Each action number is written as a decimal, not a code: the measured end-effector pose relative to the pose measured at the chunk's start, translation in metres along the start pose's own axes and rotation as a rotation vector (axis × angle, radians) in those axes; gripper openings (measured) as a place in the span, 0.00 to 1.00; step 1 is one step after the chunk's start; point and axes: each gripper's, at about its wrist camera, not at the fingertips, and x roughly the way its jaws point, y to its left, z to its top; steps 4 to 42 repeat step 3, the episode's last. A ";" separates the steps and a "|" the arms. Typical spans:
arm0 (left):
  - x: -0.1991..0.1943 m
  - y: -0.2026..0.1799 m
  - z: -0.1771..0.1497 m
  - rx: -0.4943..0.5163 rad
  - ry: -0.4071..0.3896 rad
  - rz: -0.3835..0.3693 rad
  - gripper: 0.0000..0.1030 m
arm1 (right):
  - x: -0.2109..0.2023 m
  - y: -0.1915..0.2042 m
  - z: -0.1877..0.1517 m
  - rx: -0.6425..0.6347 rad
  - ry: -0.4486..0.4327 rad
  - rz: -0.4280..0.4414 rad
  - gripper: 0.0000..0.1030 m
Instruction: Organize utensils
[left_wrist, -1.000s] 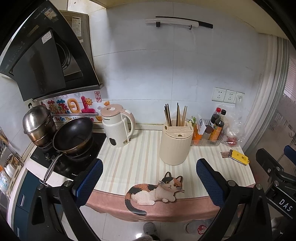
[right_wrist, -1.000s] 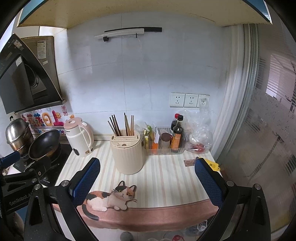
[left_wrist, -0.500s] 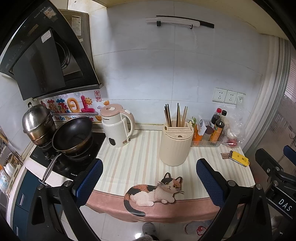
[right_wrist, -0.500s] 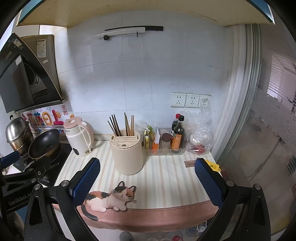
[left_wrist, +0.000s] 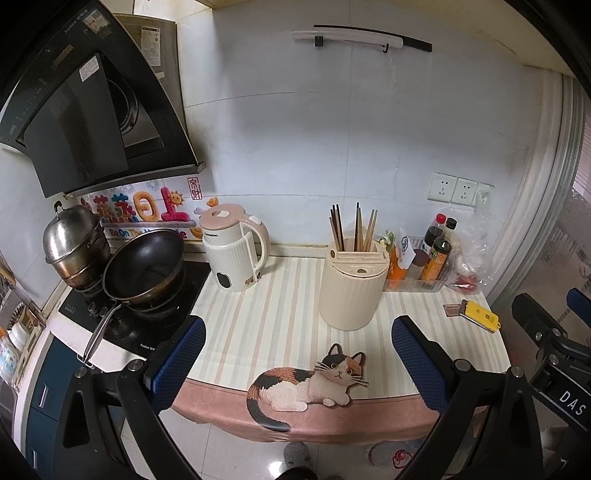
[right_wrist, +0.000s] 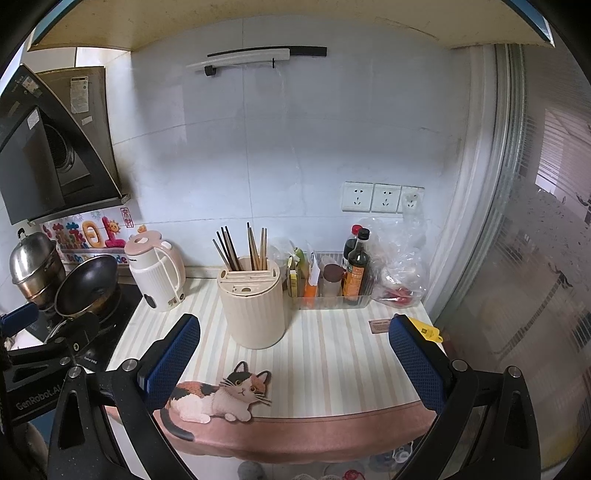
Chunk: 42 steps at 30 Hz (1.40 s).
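A cream ribbed utensil holder stands on the striped counter mat, with several brown chopsticks upright in its back slot. It shows in the right wrist view too, chopsticks included. My left gripper is open and empty, held back from the counter's front edge. My right gripper is open and empty, likewise in front of the counter. Each gripper shows at the edge of the other's view.
A cream kettle stands left of the holder. A black wok and steel pot sit on the stove at left. A clear tray of bottles, a plastic bag and a yellow tool are at right.
Both views have shifted very slightly; the counter sits a touch lower in the right wrist view. Nothing on the counter has moved and both grippers stay open.
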 end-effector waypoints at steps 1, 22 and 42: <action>0.002 0.000 0.000 -0.002 0.000 0.001 1.00 | 0.000 0.000 0.000 -0.001 0.001 0.001 1.00; 0.003 0.000 0.000 -0.002 0.004 -0.007 1.00 | 0.003 -0.001 0.001 -0.002 0.003 0.004 1.00; 0.003 0.000 0.000 -0.002 0.004 -0.007 1.00 | 0.003 -0.001 0.001 -0.002 0.003 0.004 1.00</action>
